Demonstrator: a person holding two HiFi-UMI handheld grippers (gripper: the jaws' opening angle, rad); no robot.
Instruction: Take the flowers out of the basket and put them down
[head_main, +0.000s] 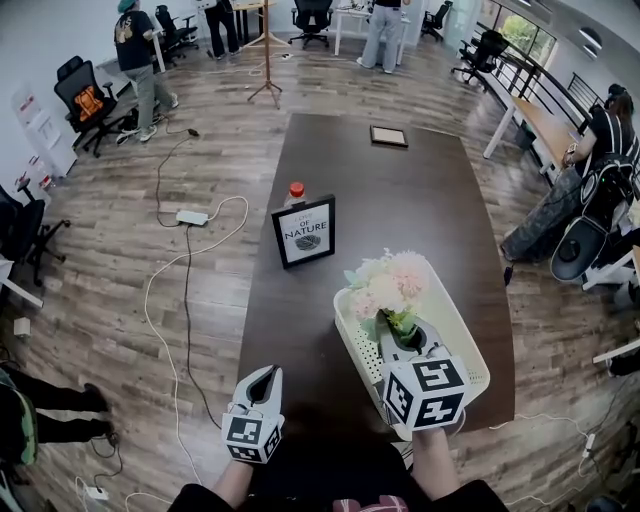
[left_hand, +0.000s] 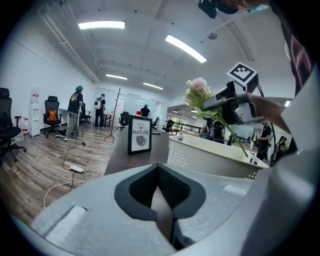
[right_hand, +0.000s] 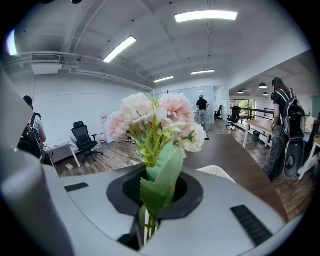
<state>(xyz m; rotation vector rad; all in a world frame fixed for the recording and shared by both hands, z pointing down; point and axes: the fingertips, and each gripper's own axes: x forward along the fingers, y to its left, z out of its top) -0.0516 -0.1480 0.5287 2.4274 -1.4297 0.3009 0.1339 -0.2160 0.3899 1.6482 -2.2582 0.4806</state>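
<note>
One white perforated basket (head_main: 352, 335) stands at the near right end of the dark table (head_main: 400, 200), and the bunch of pale pink and cream flowers (head_main: 390, 283) sits over its far half. The right gripper (head_main: 405, 340) holds the bunch, its fingers clamped on the green stems just below a leaf. The left gripper (head_main: 265, 378) hangs over the near left part of the table, well apart from the basket, fingers together with nothing between them. The head view alone shows the rest of the table: a framed sign (head_main: 304, 231) standing upright near the middle, a red-capped bottle (head_main: 295, 192) just behind it, and a small frame (head_main: 389, 136) lying flat at the far end. The left gripper view gives the side-on look the head view lacks. There the blooms (left_hand: 197, 92) are raised above the basket's rim (left_hand: 210, 157), while a stem slants down behind its wall. The right gripper view shows the clamped stems and the blooms (right_hand: 155, 120) close up.
</note>
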